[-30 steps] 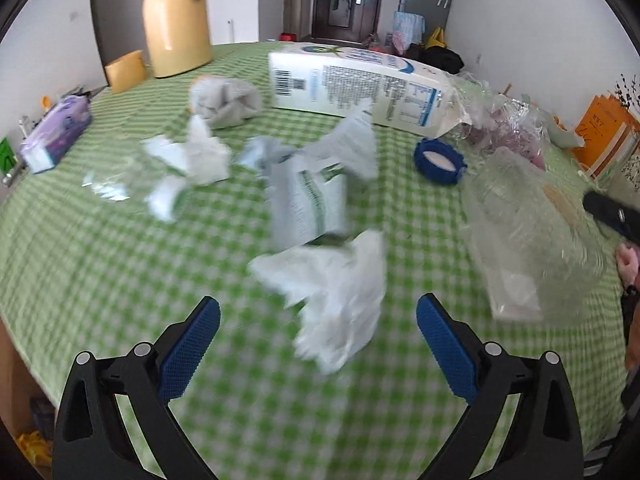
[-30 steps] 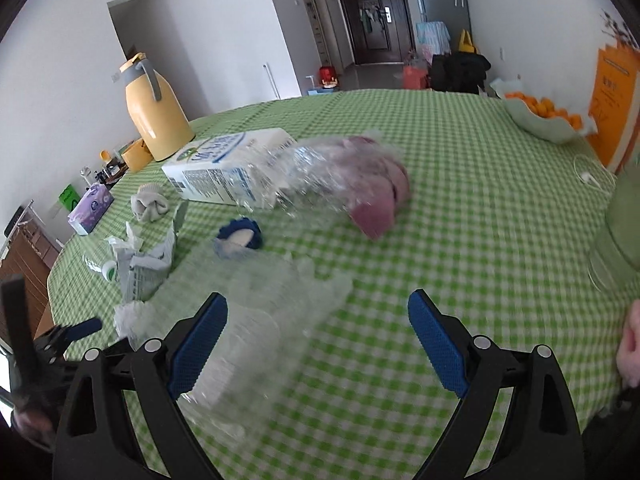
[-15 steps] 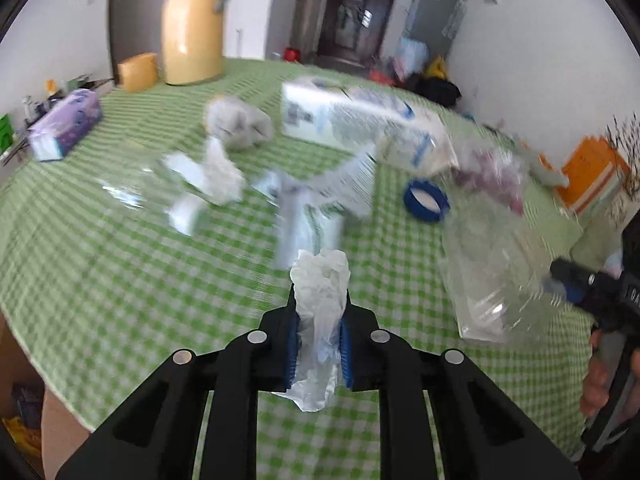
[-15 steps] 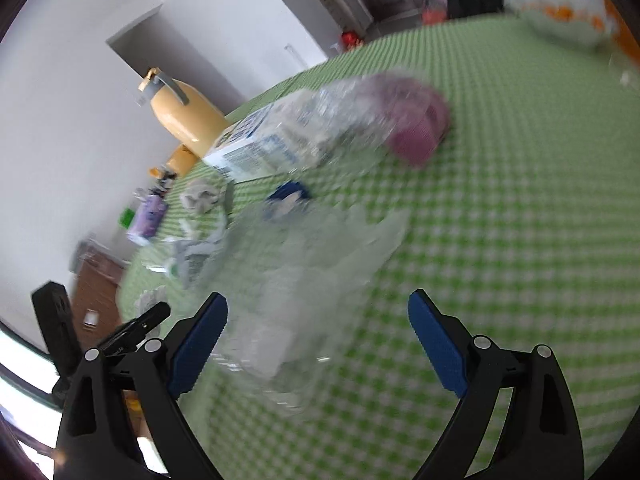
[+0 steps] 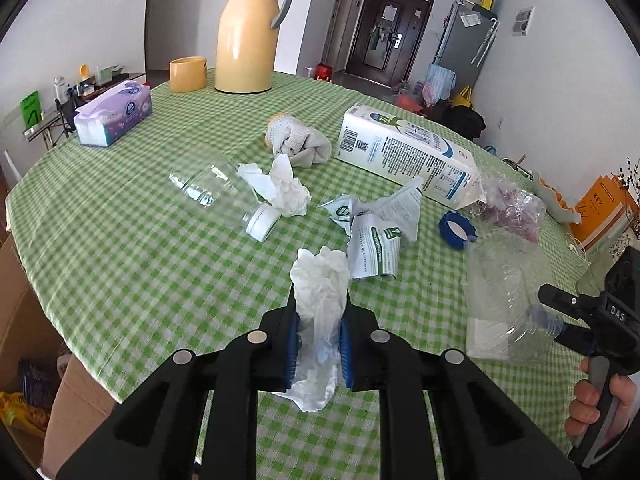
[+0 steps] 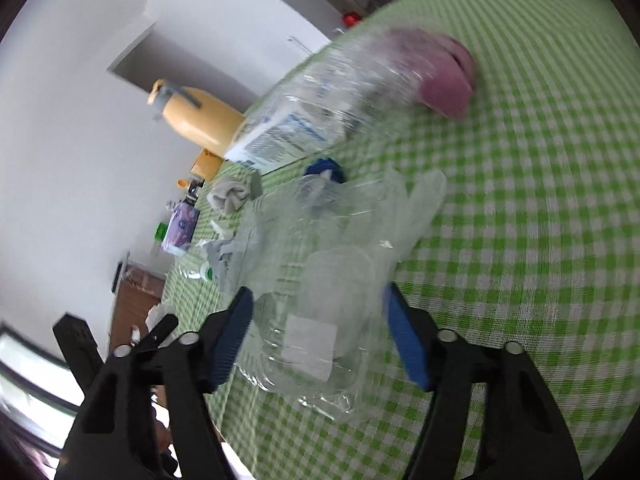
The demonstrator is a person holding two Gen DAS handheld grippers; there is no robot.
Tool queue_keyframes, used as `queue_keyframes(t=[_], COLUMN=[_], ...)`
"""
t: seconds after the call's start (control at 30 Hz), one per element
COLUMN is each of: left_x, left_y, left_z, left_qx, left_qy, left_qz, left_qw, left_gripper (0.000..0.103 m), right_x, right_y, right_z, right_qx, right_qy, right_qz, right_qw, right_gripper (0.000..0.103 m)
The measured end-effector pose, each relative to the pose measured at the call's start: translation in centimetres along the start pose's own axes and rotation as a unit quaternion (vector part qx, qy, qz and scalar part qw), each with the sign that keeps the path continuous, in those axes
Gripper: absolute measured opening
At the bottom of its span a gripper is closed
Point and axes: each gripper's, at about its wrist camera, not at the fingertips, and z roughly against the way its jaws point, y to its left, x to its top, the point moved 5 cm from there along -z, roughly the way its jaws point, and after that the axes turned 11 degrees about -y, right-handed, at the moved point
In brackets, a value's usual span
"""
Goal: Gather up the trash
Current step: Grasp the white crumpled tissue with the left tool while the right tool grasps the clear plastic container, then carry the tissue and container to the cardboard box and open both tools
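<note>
Left gripper [image 5: 319, 344]: we see its blue pads clamped on a crumpled white tissue [image 5: 319, 292]; the tissue stands up above the pads and hangs out below them, lifted off the table.
Right gripper [image 6: 320, 340]: its jaws are closing around a crushed clear plastic container [image 6: 320, 280]. The container lies between the blue pads, but we cannot tell whether the pads already press on it, because the right wrist view is blurred.
Right gripper in the left wrist view [image 5: 568, 312]: it comes from the right edge, held by a hand [image 5: 596, 396], with its tips at the near end of the container [image 5: 504, 292].
Table [image 5: 120, 248]: round, covered with a green and white checked cloth.
Other trash on the table: a white milk carton [image 5: 404, 152] lying on its side; a torn green and white wrapper [image 5: 376, 236] just beyond the held tissue; a blue lid [image 5: 456, 230]; a clear bottle with a white cap [image 5: 224, 196] lying on its side, with a second crumpled tissue [image 5: 280, 188] touching it; a grey cloth [image 5: 298, 140].
Further back: a yellow thermos jug [image 5: 250, 28], a yellow cup [image 5: 188, 74] and a purple tissue box [image 5: 114, 112].
</note>
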Motion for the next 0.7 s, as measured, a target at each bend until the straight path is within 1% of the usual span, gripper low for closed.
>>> queue_keyframes(t=[0.07,0.1,0.17,0.23,0.27,0.33,0.47,0.57,0.7], left_x=[0.0,0.0,-0.1,-0.2,-0.3,-0.4,-0.6,-0.6,-0.3], left_y=[0.2,0.4,0.5,0.8,0.9,1.2,2.1,3.1,4.8], left_z=[-0.1,0.0,0.2,0.2,0.2,0.4,0.9,1.4,2.4], left_qx=[-0.001,-0.001,-0.001,-0.001,-0.002,0.0,0.002,0.008,0.019], left_qy=[0.003,0.002,0.0,-0.001,-0.001,-0.002,-0.004,-0.011,-0.026], left_qz=[0.005,0.008,0.009,0.012,0.013,0.016,0.019,0.026,0.041], left_qw=[1.0,1.0,1.0,0.9999,0.9999,0.9999,0.9998,0.9996,0.9987], left_gripper=[0.014,0.014,0.014,0.014,0.014,0.014,0.014,0.014,0.014], right_x=[0.0,-0.2,-0.6,-1.2,-1.5,-2.0,-2.3,-2.2,-1.9], right_y=[1.3,2.4,4.7,6.7,7.2,8.4,9.1,9.9,10.9], right_z=[0.2,0.5,1.0,1.3,1.3,1.0,0.3,-0.6,-0.5], right_qx=[-0.006,-0.013,-0.025,-0.03,-0.029,-0.022,-0.019,-0.019,-0.013], right_qy=[-0.007,-0.014,-0.031,-0.045,-0.048,-0.047,-0.045,-0.048,-0.051], right_qz=[0.039,0.068,0.135,0.187,0.2,0.216,0.222,0.229,0.243], right_qw=[0.999,0.997,0.99,0.981,0.978,0.975,0.974,0.972,0.969], right_gripper=[0.059,0.058,0.057,0.055,0.055,0.054,0.054,0.054,0.053])
